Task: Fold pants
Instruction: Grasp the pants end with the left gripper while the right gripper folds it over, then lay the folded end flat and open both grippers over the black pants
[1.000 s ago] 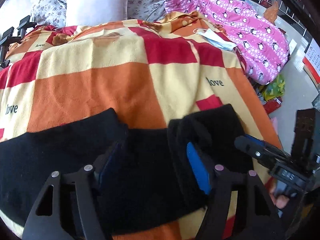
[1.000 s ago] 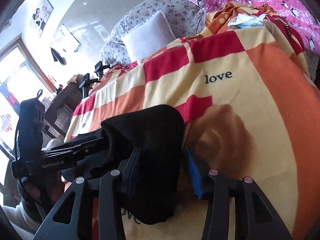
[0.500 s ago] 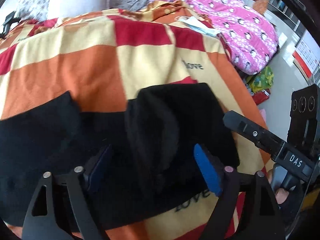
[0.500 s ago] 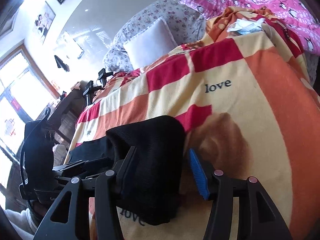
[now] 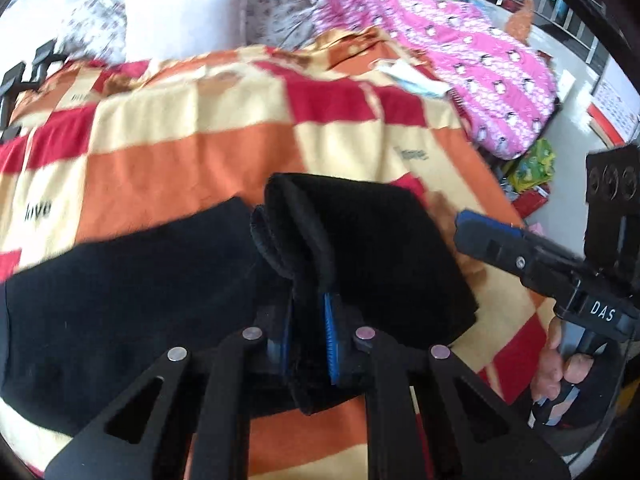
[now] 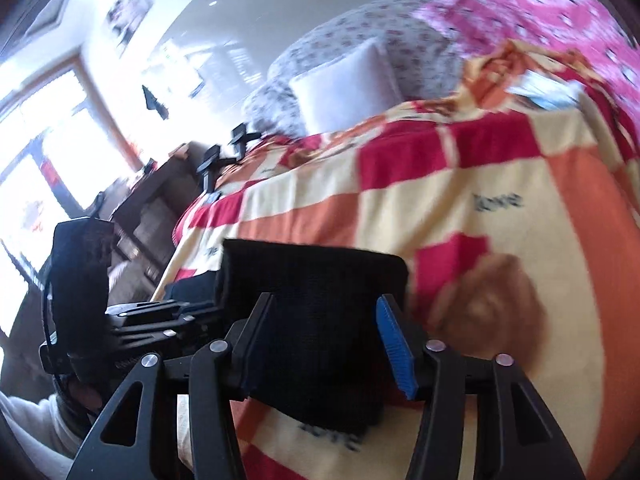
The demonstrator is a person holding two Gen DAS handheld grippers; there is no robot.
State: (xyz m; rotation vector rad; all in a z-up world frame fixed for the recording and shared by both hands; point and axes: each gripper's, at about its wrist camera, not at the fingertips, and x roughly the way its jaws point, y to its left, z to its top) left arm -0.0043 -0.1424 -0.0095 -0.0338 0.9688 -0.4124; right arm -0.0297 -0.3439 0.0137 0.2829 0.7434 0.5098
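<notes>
Black pants (image 5: pixel 360 248) are pinched by the just-closed left claw (image 5: pixel 308 344); the right claw (image 6: pixel 320 344) straddles the fold, unclamped. Layers should be kept aligned.

Black pants (image 5: pixel 360 240) on a blanket (image 5: pixel 200 148) checked in red, orange and cream. Pink penguin-print quilt (image 5: pixel 460 60), white pillow (image 5: pixel 184 28), floral grey cushion (image 6: pixel 380 48). Black claws with blue pads (image 6: pixel 394 346).

"love" on the blanket (image 5: pixel 240 152); "DAS" (white letters) on right gripper (image 5: pixel 470 220).
</notes>
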